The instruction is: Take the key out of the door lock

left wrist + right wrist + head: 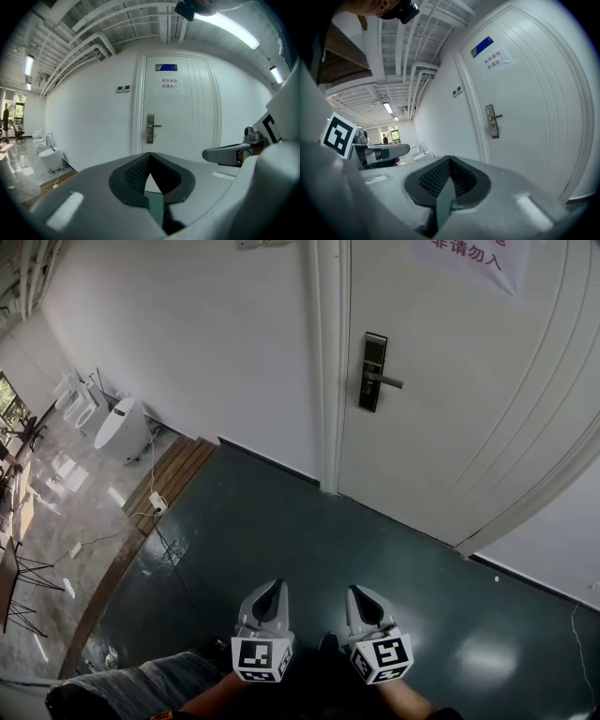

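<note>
White door (450, 381) is shut. Dark upright lock plate (373, 371) with silver lever sits at its left edge; key is too small to discern. Left gripper (273, 589) and right gripper (359, 595), jaws together and empty, hang low over the floor (281, 521), well apart from the lock.

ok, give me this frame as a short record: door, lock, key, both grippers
door: white, closed
lock: dark plate with lever handle, near the door's left edge
key: too small to make out
left gripper: shut, empty, held low over the floor
right gripper: shut, empty, beside the left one
task state: lock not yet reached
</note>
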{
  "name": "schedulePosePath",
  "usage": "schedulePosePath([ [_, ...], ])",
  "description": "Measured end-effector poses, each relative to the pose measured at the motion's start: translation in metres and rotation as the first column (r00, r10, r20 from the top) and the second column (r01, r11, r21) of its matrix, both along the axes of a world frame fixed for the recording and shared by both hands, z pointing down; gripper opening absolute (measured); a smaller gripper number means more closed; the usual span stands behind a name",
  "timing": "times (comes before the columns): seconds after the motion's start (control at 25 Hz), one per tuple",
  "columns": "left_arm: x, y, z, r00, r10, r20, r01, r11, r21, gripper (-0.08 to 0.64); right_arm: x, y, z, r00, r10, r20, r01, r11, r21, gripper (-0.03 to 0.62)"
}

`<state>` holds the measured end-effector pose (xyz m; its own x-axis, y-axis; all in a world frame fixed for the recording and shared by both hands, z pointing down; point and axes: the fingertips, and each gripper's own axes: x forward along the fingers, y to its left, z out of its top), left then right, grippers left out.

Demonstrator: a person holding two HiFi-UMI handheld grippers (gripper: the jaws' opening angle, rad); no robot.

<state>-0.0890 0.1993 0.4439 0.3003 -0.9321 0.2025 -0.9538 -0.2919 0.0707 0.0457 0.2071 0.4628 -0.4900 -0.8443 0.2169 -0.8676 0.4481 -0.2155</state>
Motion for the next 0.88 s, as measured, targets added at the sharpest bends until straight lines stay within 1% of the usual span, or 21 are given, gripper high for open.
schedulePosePath([
  [0.12, 0.009, -0.008, -0.001, 1.000, 0.010, -0.002, -0.010, 1.000, 0.004, 0.018, 0.008, -0.005, 0.004, 1.000, 0.017, 0.008, -0.017, 1.000, -0.006, -0.008],
  [0.24, 0.017, -0.016, 0.005, 0.999, 0.032, -0.009, -0.033, 0.999, -0.008, 0.018, 0.014, -0.012, 0.009, 0.999, 0.033, 0.001, -0.033, 0.999, -0.021, -0.008],
  [0.44, 0.014, -0.052, 0.018, 0.998, 0.063, -0.022, -0.063, 0.998, -0.017, 0.018, 0.014, -0.043, 0.021, 0.997, 0.068, -0.027, -0.069, 0.997, -0.039, -0.008],
  [0.64, -0.001, -0.115, 0.024, 0.994, 0.097, -0.044, -0.098, 0.995, -0.011, 0.018, -0.003, -0.100, 0.025, 0.993, 0.096, -0.063, -0.099, 0.994, -0.050, -0.008],
  [0.88, -0.031, -0.195, 0.016, 0.986, 0.155, -0.059, -0.155, 0.988, -0.009, 0.018, -0.036, -0.185, 0.002, 0.986, 0.141, -0.085, -0.145, 0.989, -0.034, -0.008],
])
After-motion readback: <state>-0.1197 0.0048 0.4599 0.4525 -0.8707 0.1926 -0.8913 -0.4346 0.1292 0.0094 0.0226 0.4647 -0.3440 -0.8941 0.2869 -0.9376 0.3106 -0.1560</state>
